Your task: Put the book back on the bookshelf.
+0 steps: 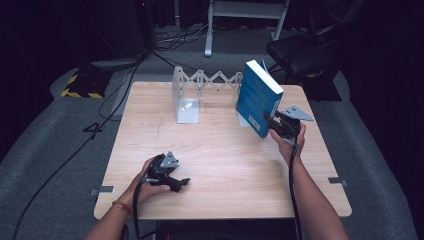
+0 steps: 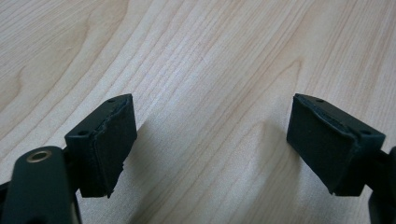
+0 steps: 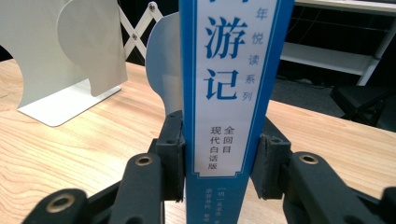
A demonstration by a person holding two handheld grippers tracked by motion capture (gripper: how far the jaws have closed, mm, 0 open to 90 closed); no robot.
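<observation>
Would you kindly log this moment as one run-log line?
right gripper: shut on blue book, tilted | left gripper: open, over table | bookend rack: beside book

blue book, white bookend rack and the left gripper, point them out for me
blue book [image 1: 257, 97], high view, on its front cover
white bookend rack [image 1: 187, 107], high view, on its left end plate
left gripper [image 2: 210, 144], left gripper view, midway between its open fingertips
</observation>
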